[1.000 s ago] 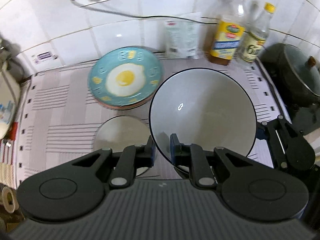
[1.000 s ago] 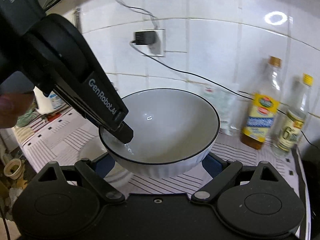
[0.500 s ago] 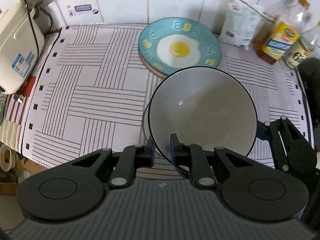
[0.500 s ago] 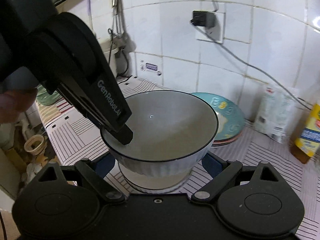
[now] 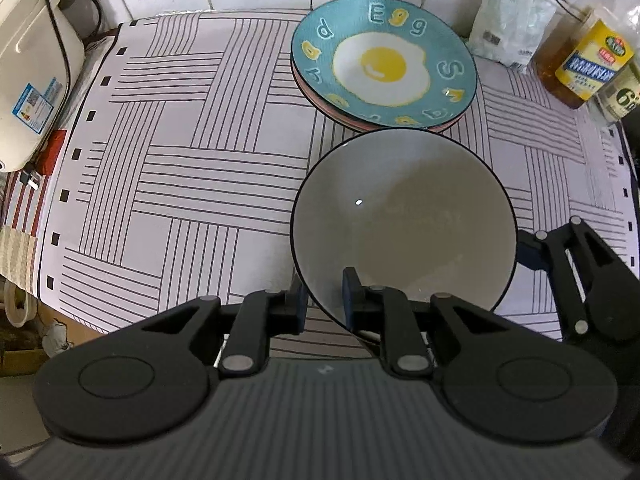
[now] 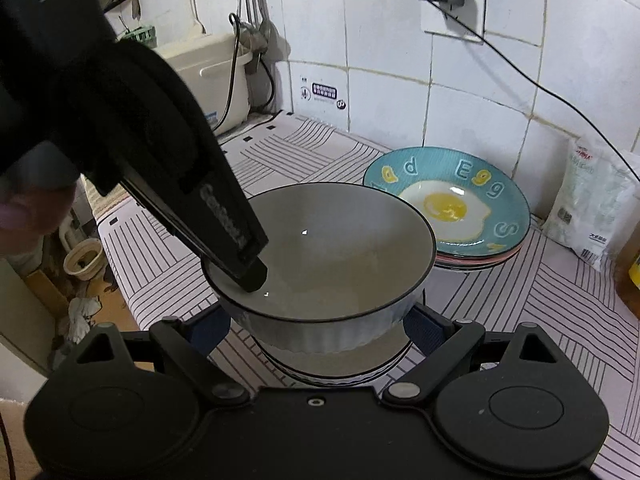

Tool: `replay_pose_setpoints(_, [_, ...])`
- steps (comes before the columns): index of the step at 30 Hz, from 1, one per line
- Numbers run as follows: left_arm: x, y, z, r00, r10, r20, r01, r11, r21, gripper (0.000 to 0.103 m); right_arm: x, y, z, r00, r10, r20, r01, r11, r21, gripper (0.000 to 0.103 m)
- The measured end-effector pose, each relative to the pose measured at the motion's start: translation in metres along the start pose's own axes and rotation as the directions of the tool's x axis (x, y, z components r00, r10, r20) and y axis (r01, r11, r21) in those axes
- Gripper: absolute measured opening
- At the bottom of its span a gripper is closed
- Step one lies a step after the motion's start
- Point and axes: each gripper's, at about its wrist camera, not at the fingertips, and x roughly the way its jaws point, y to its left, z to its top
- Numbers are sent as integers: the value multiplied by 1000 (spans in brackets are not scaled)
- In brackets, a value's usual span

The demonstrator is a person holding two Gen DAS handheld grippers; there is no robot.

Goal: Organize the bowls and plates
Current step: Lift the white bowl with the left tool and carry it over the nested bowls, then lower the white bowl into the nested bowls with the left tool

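Observation:
A white bowl with a black rim [image 5: 404, 220] is held just above a second white bowl [image 6: 332, 368] on the striped mat. My left gripper [image 5: 324, 300] is shut on the near rim of the upper bowl [image 6: 320, 248], one finger inside [image 6: 244, 264]. My right gripper [image 6: 316, 332] is open, its fingers on either side of the bowl's ribbed wall without gripping; it also shows in the left wrist view [image 5: 576, 280]. A teal fried-egg plate [image 5: 384, 64] tops a stack of plates behind; it also shows in the right wrist view [image 6: 448, 200].
A striped mat [image 5: 180, 160] covers the counter. A white appliance [image 5: 28, 72] stands at the far left. A white packet [image 5: 508, 16] and oil bottles [image 5: 584, 60] line the tiled wall at the right. The counter's front edge drops off at the left.
Both grippers carried the upper bowl left and down over the second bowl on the mat, which is now almost covered. The left grip on the rim is unchanged.

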Motion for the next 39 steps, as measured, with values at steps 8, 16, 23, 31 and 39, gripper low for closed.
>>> replay_pose_setpoints(8, [8,-6,1,1000,6,-29,-6,1000,22,16,7,0,0,998,-24,-56,23,1000,-18,95])
replay_pose_setpoints(16, [17,-5,3,999,7,-42,-6,1000,21,19,11,10,1,994,-86,-68,83,995,-50,96])
replay_pose_setpoints(23, [20,-6,1,999,13,-44,-12,999,30,19,13,9,3,992,-96,-83,94,995,-36,100])
replay_pose_setpoints(31, [15,-2,-4,1000,-9,-10,9,1000,10,19,9,9,-3,993,-103,-59,103,995,-6,101])
replay_pose_setpoints(39, [-6,4,-17,996,-61,60,62,998,-3,20,-18,13,-10,997,-70,26,70,997,18,101])
